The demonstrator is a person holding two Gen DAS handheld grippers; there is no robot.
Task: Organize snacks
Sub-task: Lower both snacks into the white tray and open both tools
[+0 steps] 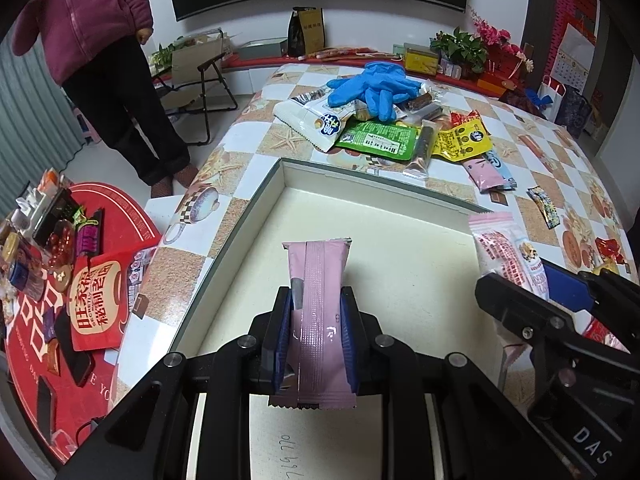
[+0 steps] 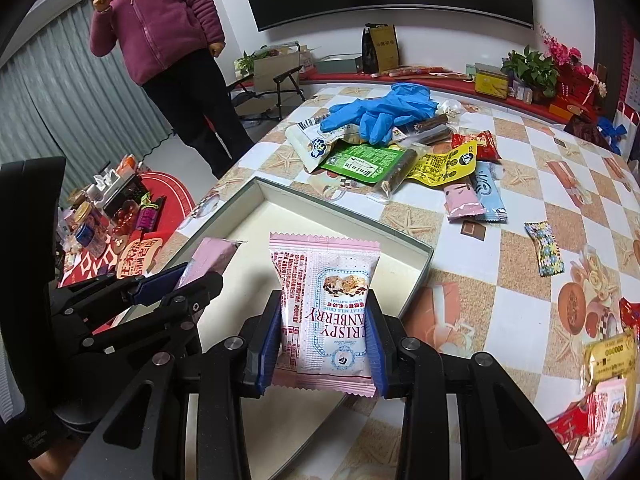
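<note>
My left gripper [image 1: 316,320] is shut on a plain pink snack bar [image 1: 318,312] and holds it above the shallow cream box [image 1: 256,204]. My right gripper [image 2: 325,316] is shut on a pink-and-white cranberry crisp packet [image 2: 324,300], also over the box [image 2: 416,276]. The right gripper shows at the right of the left wrist view [image 1: 560,312] with its packet [image 1: 508,252]. The left gripper shows at the left of the right wrist view [image 2: 176,284] with its pink bar [image 2: 208,260]. A pile of loose snack packets [image 1: 400,136] lies beyond the box.
Blue gloves [image 1: 372,84] lie on top of the snack pile on the checkered table [image 1: 560,168]. More packets lie at the table's right [image 2: 600,392]. A red side table [image 1: 80,280] with snacks stands left. A person in a purple jacket [image 2: 168,40] stands behind, near a folding chair [image 1: 200,76].
</note>
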